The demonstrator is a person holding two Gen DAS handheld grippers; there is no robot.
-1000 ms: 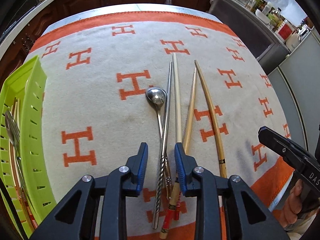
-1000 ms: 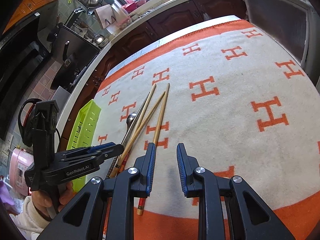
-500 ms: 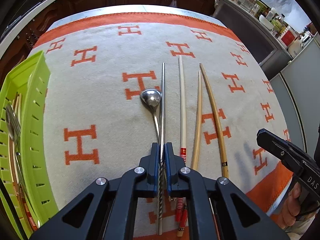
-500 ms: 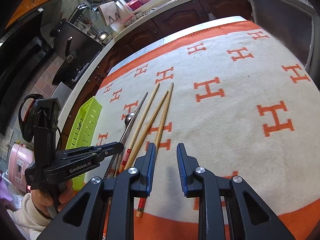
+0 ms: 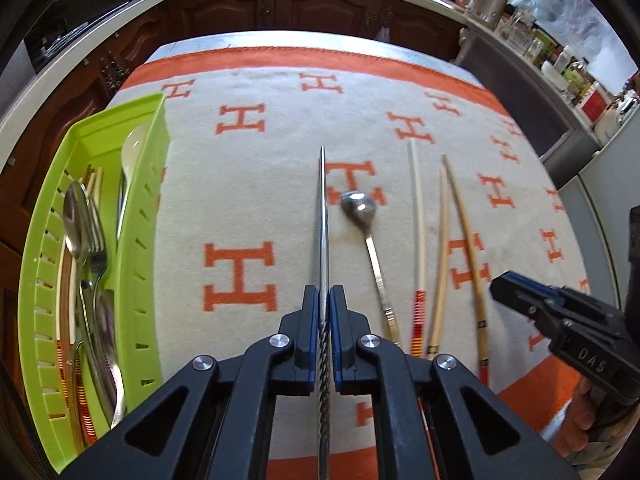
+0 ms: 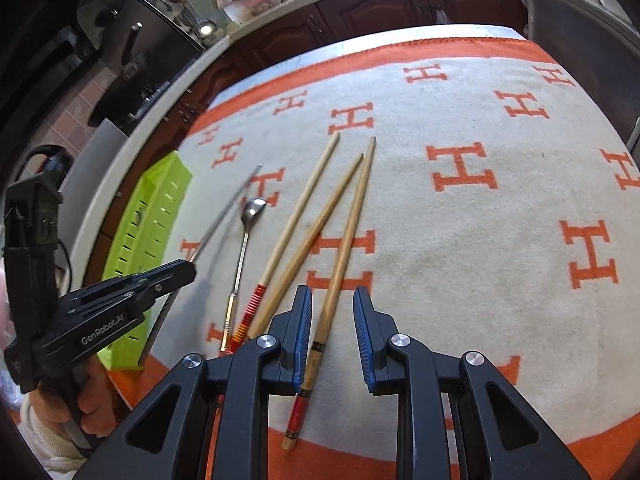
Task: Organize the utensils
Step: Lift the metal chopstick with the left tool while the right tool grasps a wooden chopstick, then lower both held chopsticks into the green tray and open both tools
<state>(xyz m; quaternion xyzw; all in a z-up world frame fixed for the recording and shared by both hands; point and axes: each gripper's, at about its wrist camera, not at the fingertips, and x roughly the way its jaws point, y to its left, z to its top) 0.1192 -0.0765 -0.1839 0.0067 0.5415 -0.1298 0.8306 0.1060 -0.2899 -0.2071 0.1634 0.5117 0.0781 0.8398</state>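
My left gripper is shut on a metal chopstick with a twisted handle and holds it lifted above the cloth, pointing away. It also shows in the right wrist view, blurred. A small metal spoon and three wooden chopsticks lie on the cloth to its right. My right gripper is open, low over the rightmost wooden chopstick, whose handle lies between the fingers. The green tray at the left holds several utensils.
An orange-and-cream cloth with H marks covers the table. Dark wooden cabinets and a countertop run behind the far edge. Kitchen clutter stands at the far right.
My left gripper closed on the metal chopstick, lifted it and moved left toward the tray. My right gripper moved forward so the rightmost wooden chopstick lies between its fingers.
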